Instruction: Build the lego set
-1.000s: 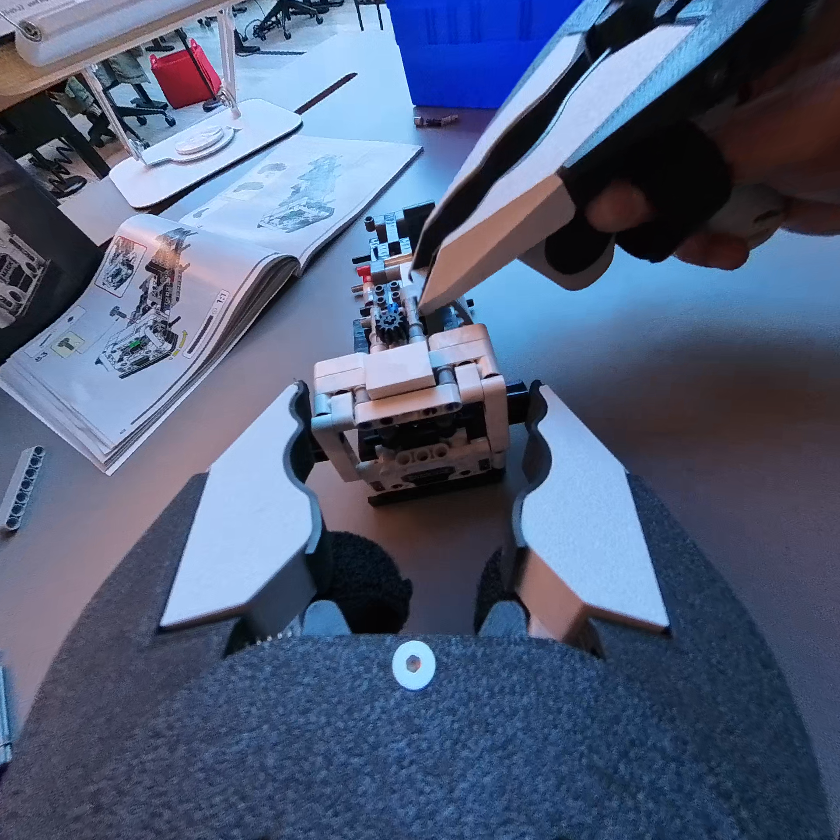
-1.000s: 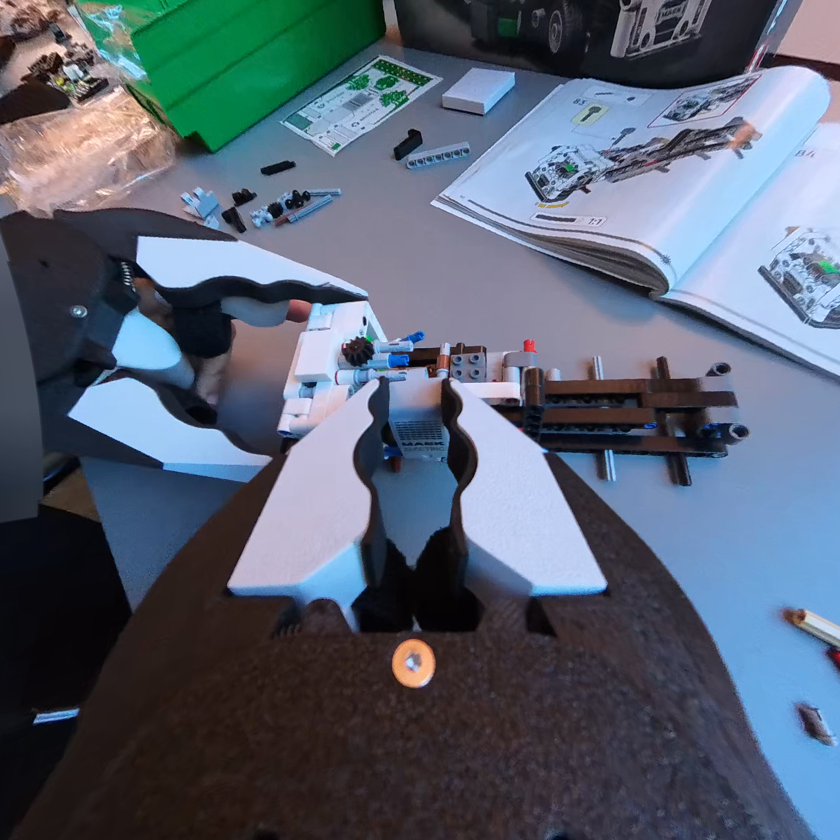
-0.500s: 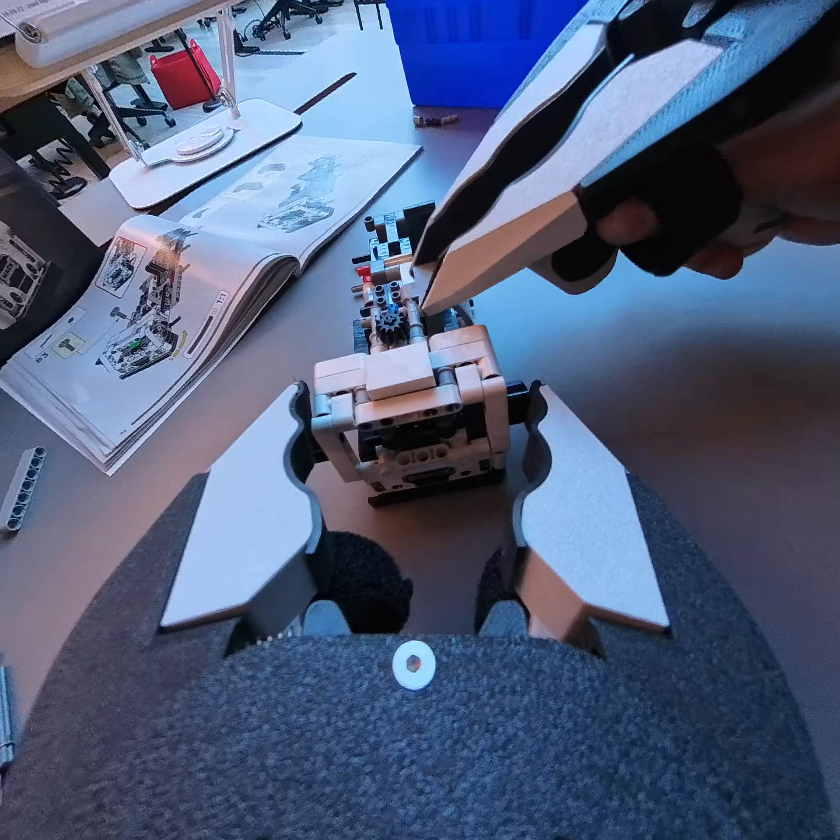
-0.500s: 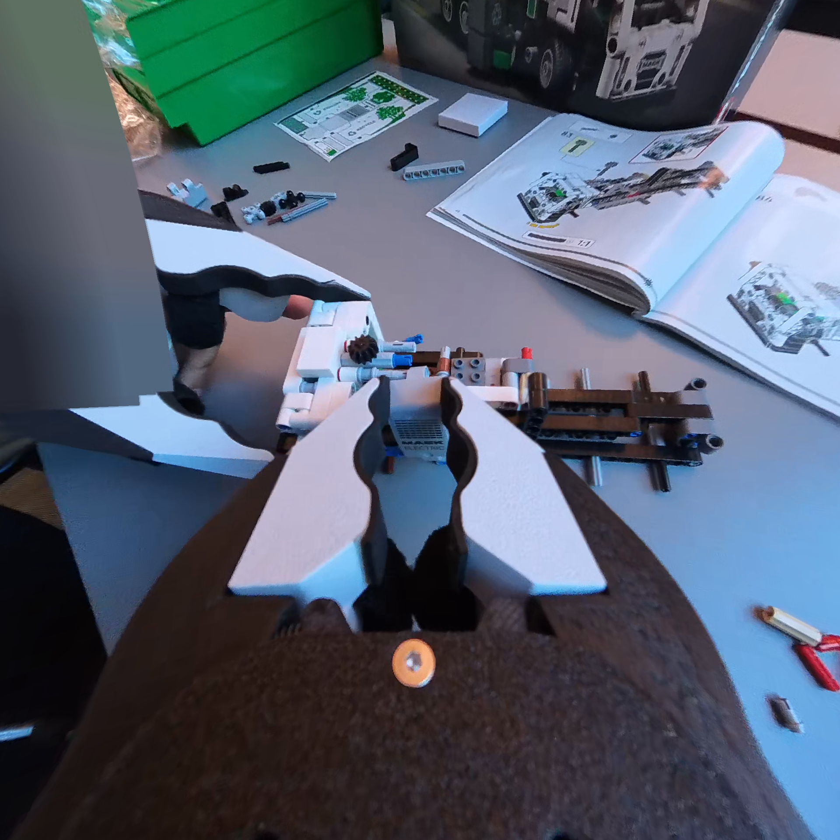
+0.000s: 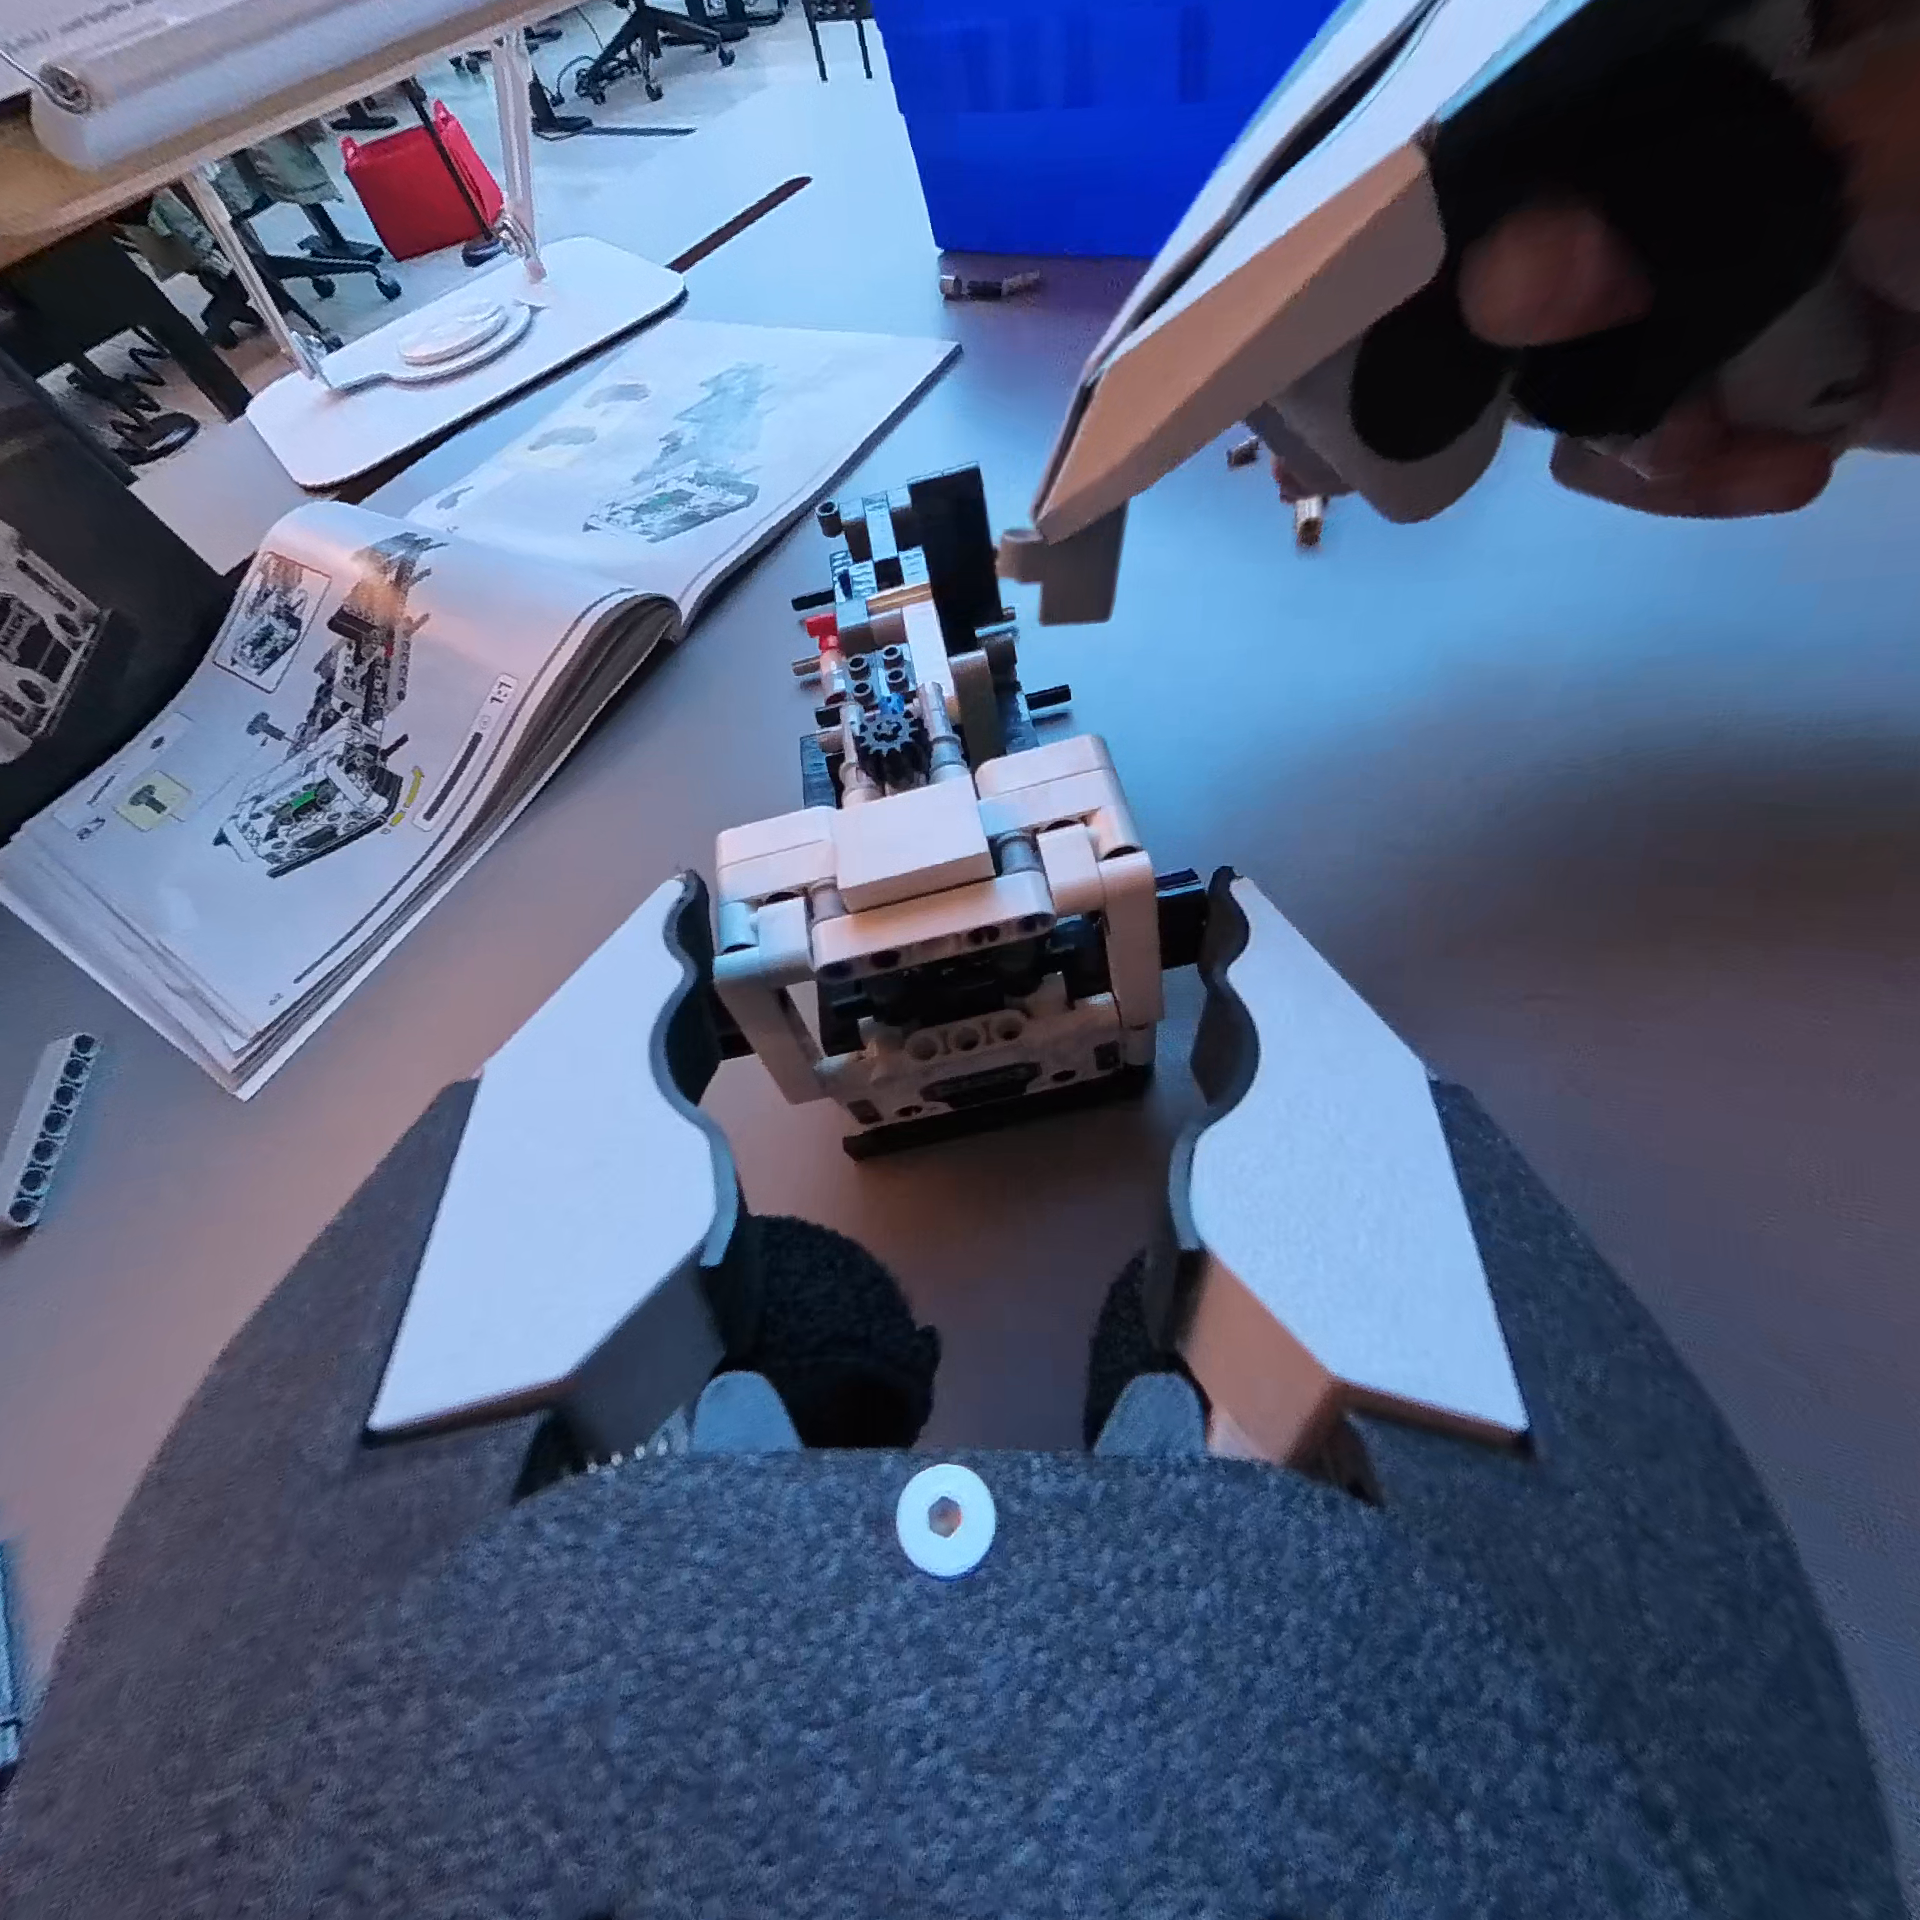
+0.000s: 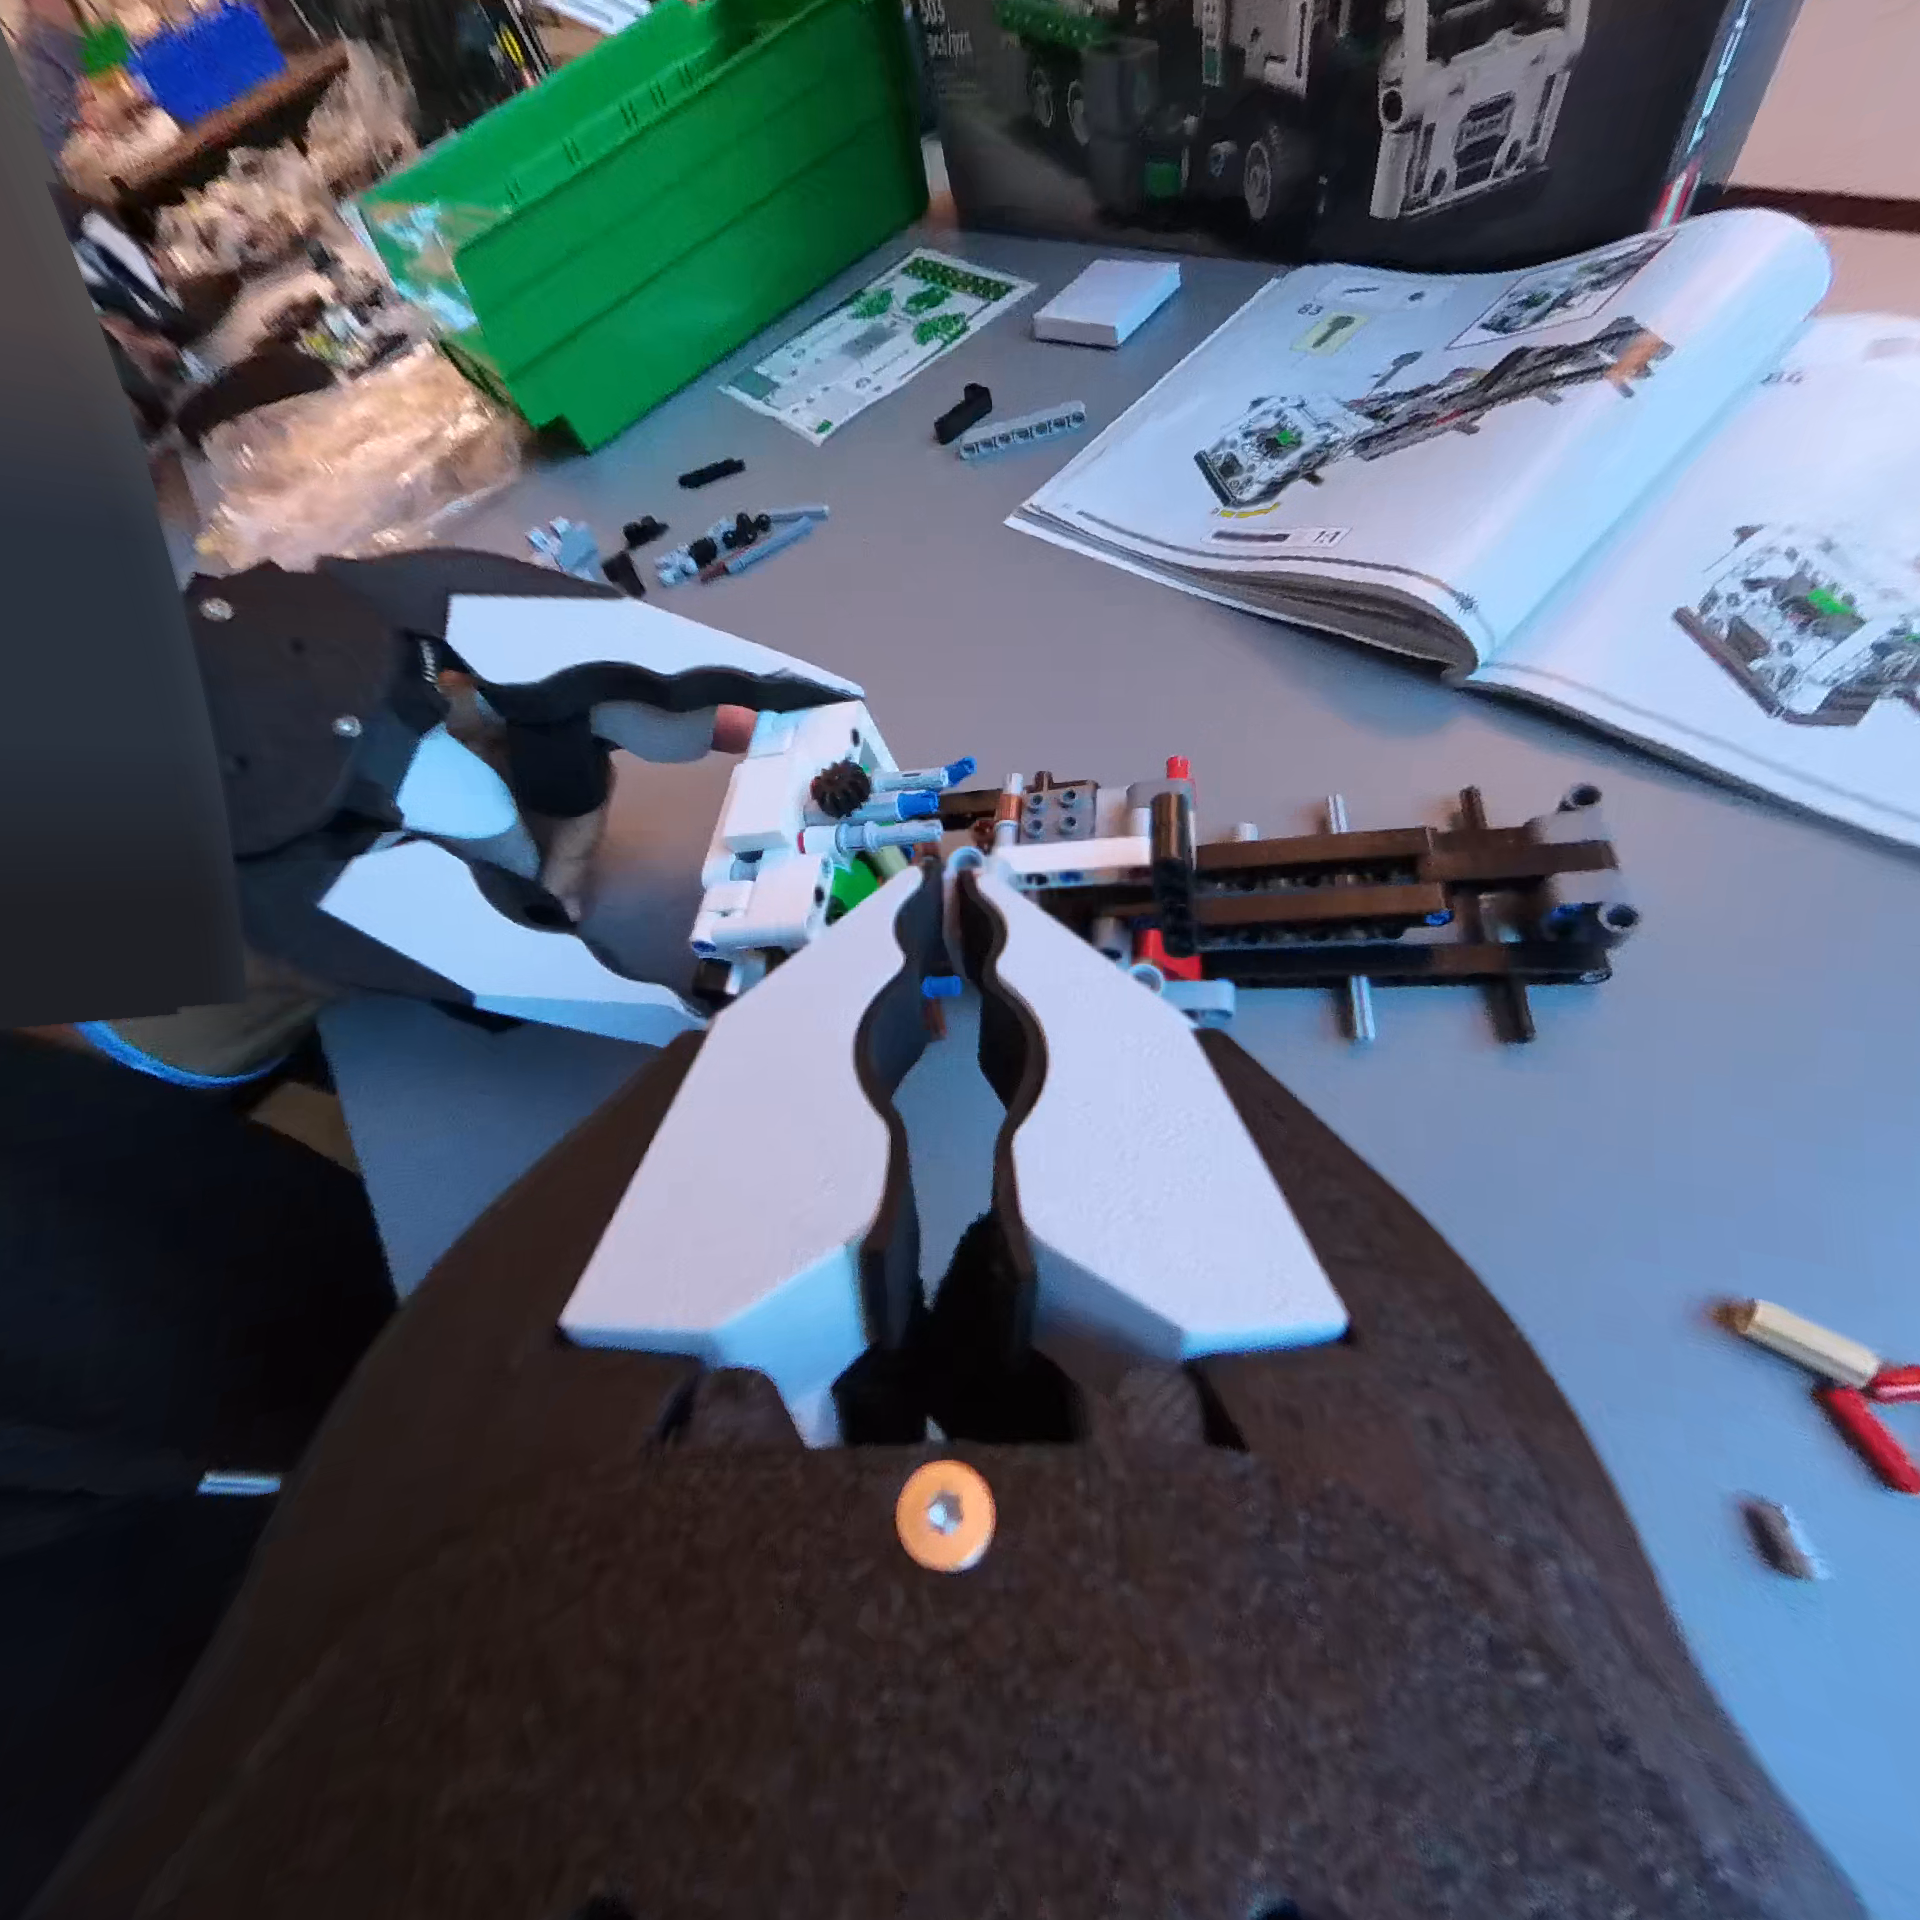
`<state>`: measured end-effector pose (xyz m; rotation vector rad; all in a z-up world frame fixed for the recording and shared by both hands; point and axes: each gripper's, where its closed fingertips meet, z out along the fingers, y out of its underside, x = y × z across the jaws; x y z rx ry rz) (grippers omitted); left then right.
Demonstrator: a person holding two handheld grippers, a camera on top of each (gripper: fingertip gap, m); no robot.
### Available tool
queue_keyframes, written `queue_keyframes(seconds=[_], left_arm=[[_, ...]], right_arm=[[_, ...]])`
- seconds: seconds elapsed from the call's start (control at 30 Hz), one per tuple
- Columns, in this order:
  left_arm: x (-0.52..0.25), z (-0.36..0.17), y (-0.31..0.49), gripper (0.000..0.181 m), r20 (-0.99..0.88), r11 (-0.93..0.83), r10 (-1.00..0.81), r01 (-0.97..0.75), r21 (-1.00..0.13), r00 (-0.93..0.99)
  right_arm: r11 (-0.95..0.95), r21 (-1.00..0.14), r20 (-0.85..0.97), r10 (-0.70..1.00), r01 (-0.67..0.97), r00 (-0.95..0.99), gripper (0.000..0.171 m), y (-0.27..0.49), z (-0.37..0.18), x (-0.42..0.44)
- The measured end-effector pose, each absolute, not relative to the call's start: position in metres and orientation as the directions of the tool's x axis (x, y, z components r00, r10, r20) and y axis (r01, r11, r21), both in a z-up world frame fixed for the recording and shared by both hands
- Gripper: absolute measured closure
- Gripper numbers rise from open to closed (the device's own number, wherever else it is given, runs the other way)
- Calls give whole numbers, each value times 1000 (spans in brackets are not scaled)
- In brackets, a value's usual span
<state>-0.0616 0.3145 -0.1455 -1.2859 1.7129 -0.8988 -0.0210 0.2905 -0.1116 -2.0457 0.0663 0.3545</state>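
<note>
The lego model [image 5: 935, 914] lies on the grey surface [image 5: 1507, 935], its white front block set between the two fingers of the left claw [image 5: 940, 935], which is spread wide; whether the fingers touch the block's sides cannot be told. In the right wrist view the model's [image 6: 1195, 883] long dark frame is seen stretching away to the right. The right claw [image 6: 948, 883] is clenched on a small grey piece [image 5: 1070, 566], held above and apart from the model's far end. An open instruction booklet [image 5: 416, 675] is laid beside the model, its pages printed with step numbers and diagrams. A green bin [image 6: 665, 229], a sticker sheet [image 6: 883, 343] and the printed set box [image 6: 1351, 114] are seen farther back.
</note>
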Motion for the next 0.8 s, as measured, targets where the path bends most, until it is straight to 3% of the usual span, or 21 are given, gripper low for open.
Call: queue_keyframes(seconds=[0.23,0.43,0.67,0.8], left_arm=[[-67,-129,314,84,-146,196,-974,-314,-929,-175],[-79,-94,297,98,-201,242,-950,-161,-957,-238],[-81,-61,267,138,-145,161,-942,-30,-986,-302],[-87,-52,264,158,-164,161,-951,33,-986,-263]], right_arm=[[-351,-749,-652,239,-562,720,170,280,-75,-22],[-377,-638,-762,438,-672,478,170,276,-55,-58],[-391,-434,-801,581,-812,148,171,278,-26,-84],[-398,-400,-811,573,-826,117,170,278,-31,-91]])
